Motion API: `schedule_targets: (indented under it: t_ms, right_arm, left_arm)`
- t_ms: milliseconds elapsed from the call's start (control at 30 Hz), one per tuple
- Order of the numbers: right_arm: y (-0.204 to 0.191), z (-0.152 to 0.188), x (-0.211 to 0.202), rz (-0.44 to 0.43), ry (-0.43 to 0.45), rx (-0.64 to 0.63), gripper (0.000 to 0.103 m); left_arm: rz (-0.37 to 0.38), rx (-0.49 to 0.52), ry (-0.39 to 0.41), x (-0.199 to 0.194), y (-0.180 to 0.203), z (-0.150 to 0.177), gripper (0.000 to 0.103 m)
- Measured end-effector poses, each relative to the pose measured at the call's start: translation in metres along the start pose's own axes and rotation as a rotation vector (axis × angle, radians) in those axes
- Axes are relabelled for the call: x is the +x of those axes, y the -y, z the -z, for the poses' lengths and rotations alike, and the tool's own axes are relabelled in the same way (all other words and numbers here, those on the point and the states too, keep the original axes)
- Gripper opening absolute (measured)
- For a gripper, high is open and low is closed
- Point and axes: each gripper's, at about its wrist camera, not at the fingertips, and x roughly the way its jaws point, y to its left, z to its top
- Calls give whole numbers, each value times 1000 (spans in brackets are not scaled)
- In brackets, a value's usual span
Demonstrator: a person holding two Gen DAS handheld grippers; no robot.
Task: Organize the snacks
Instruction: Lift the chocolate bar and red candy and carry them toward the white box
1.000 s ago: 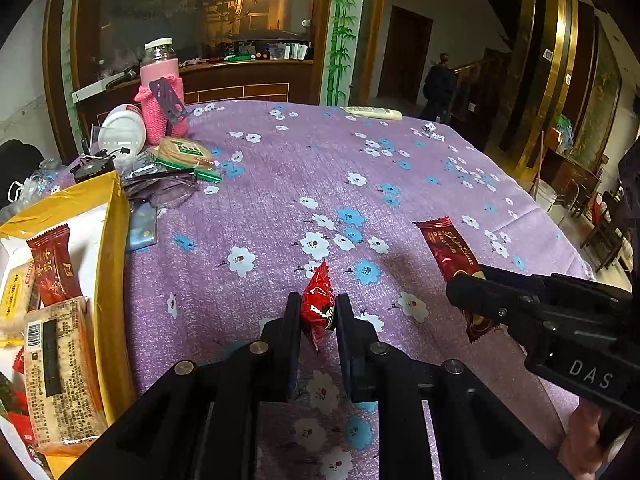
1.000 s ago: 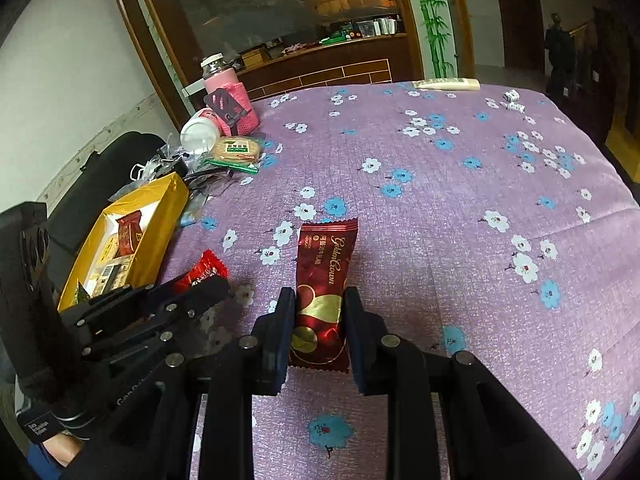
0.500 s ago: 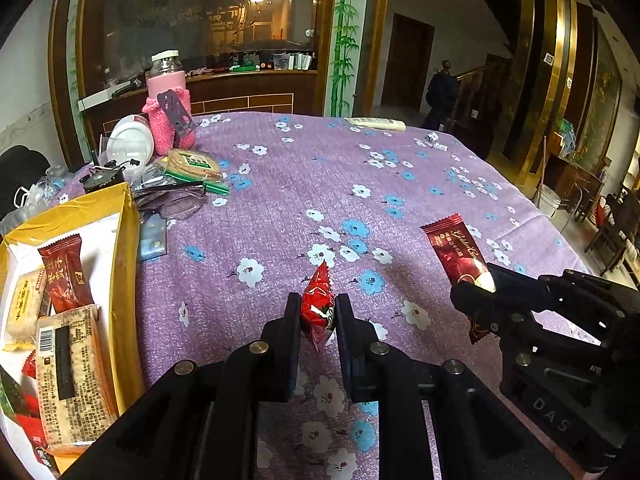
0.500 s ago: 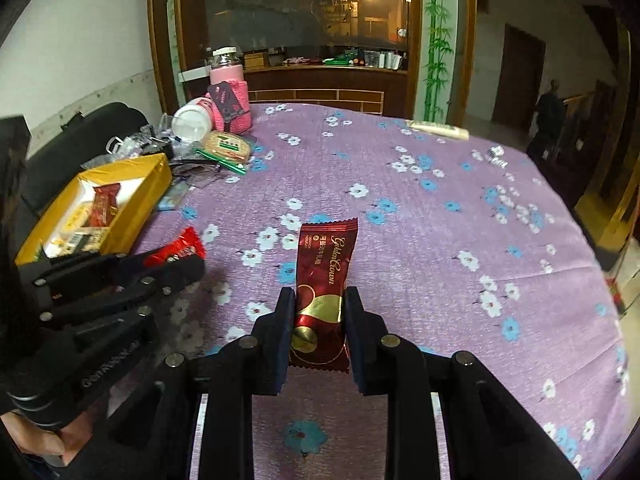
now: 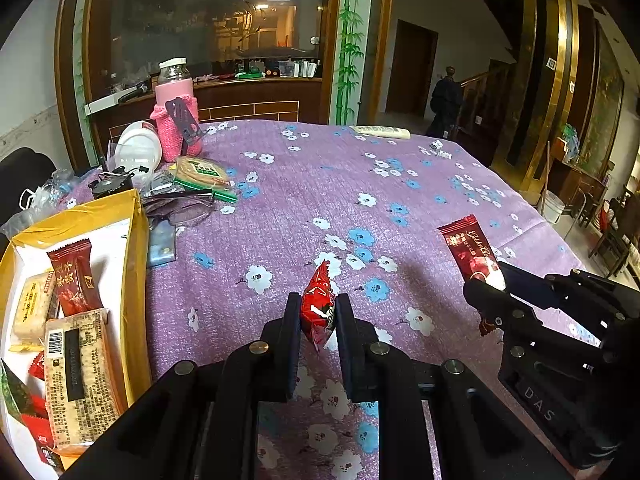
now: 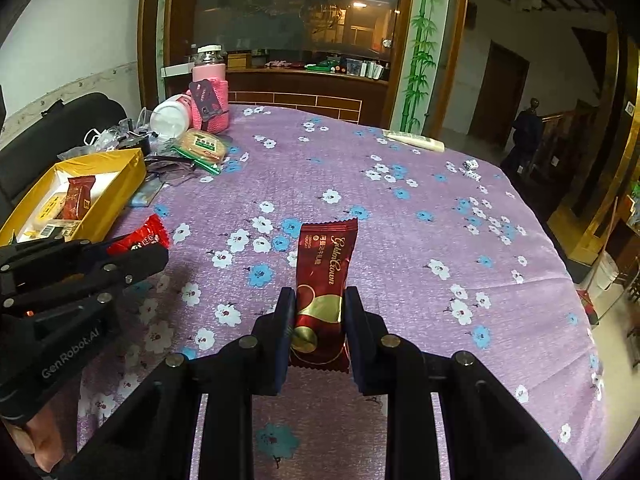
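Left gripper (image 5: 318, 316): fingers (image 5: 289, 322) clamped on a small red snack packet (image 5: 318, 312), pinched edge-on near its lower half so the crimped top stands free above the tips; probably gripped that way to keep the loose wrapper from sagging and to let it drop cleanly on release. Right gripper (image 6: 320, 320): fingers (image 6: 282, 320) clamped on a dark red Golden Crown bar (image 6: 324, 280), held by its lower third, flat face up, long end projecting forward past the tips; a grip across the narrow width suits a stiff bar. Both packets carried clear of the purple flowered surface (image 5: 304, 184), not resting on it, judged from the shadows beneath. Both grippers angled downward, side by side, well apart from each other. Yellow box (image 5: 134, 264) open at the left edge of the surface, already containing a dark red wrapped bar (image 5: 74, 278), a cracker pack with barcode (image 5: 76, 376) and a pale biscuit pack (image 5: 34, 306); evidently the collection point, hence snacks lifted rather than pushed. Left packet nearer the box, likely first to go in. Behind the box, unrelated clutter: pink-sleeved jar (image 5: 176, 120), white container (image 5: 138, 150), round cracker pack (image 5: 202, 170), glasses (image 5: 182, 206). Box rim to be cleared before release; interior partly filled, free room toward its far end.
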Motion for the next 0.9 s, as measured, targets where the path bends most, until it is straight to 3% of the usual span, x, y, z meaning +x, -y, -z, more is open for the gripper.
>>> schedule_targets:
  t_ms: [900]
  right_arm:
    - [-4, -1, -5, 20, 20, -25, 23]
  left_arm:
    - [-23, -2, 48, -12, -2, -2, 16]
